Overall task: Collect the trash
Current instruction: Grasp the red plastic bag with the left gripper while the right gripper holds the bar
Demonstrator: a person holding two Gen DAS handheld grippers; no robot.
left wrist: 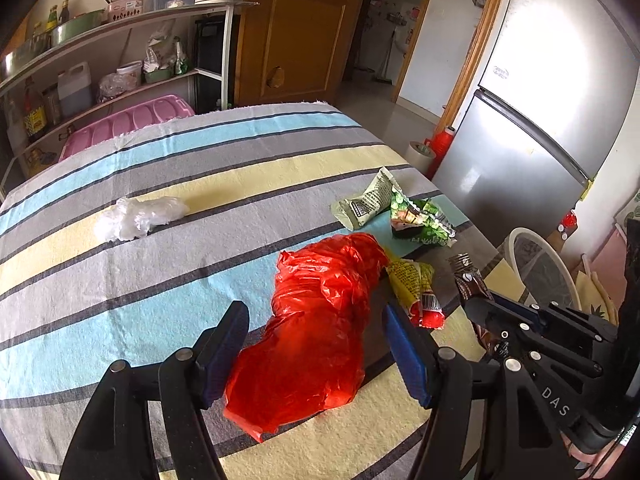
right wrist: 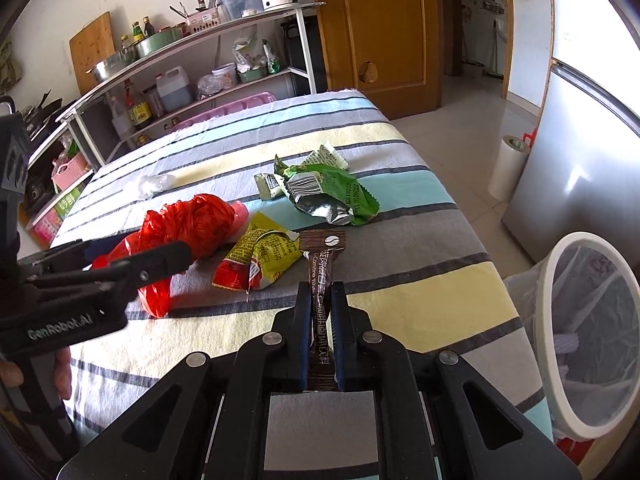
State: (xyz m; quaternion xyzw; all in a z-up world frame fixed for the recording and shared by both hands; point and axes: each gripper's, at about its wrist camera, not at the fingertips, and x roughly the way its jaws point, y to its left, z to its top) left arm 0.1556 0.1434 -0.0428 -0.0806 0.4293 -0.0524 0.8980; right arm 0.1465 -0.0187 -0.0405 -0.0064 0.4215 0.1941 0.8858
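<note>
My left gripper [left wrist: 316,320] is open, its fingers on either side of a crumpled red plastic bag [left wrist: 320,320] lying on the striped tablecloth [left wrist: 160,280]. My right gripper [right wrist: 321,296] is shut on a brown coffee stick wrapper [right wrist: 322,272], held above the table; it also shows in the left wrist view [left wrist: 468,276]. A yellow-red snack wrapper [right wrist: 256,258] lies beside the red bag [right wrist: 192,224]. Green wrappers [right wrist: 332,196] lie farther back. A clear plastic wad [left wrist: 136,218] lies at the left.
A white-rimmed trash bin [right wrist: 580,332] with a liner stands right of the table. A silver fridge [left wrist: 540,100] is behind it. A shelf with bottles and bowls [right wrist: 180,80] lines the far wall. A paper roll [right wrist: 510,168] stands on the floor.
</note>
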